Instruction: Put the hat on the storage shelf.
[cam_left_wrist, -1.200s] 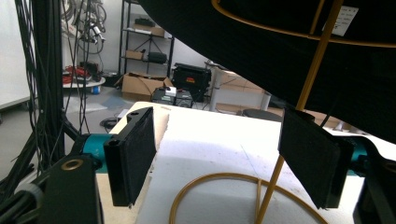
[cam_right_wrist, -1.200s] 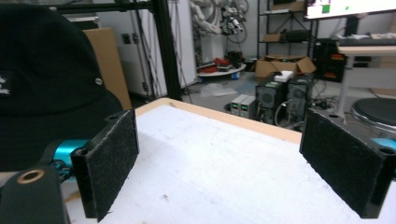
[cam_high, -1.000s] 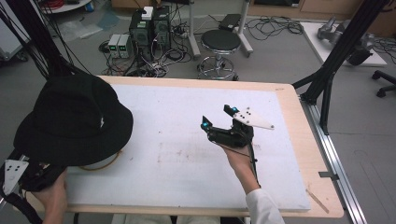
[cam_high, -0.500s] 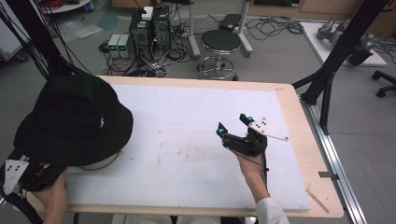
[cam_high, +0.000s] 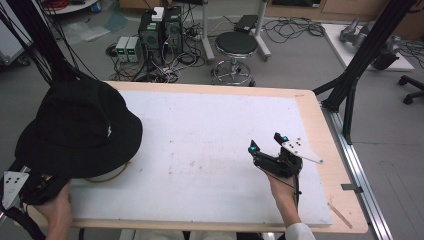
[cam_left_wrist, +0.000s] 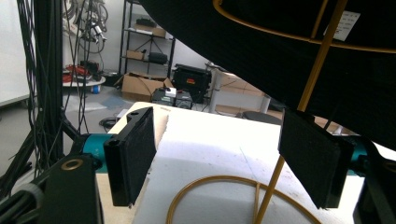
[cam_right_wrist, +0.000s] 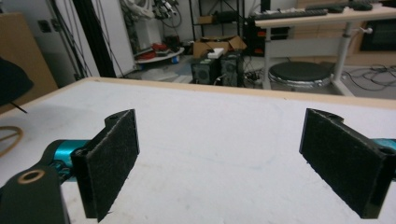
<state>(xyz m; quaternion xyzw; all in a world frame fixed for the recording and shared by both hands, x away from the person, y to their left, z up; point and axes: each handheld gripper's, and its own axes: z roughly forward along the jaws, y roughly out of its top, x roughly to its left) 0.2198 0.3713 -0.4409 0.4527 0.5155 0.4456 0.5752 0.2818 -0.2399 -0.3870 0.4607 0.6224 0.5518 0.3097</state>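
So the white table (cam_high: 210, 150) is bare mid-span, black hat (cam_high: 80, 127) sits on its gold wire stand (cam_left_wrist: 299, 107) at my left edge, my left gripper (cam_left_wrist: 224, 158) wide astride the upright, right gripper (cam_high: 267, 145) wide, idle: close on wire, not brim.

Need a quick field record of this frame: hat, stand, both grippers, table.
hat: black bucket hat, on a gold wire stand, table's left end
stand base: gold ring on the white table
left gripper: open, jaws either side of the stand's upright, under the brim, not touching it
right gripper: open, empty, above the table's right part
hat tag: white, inside the hat
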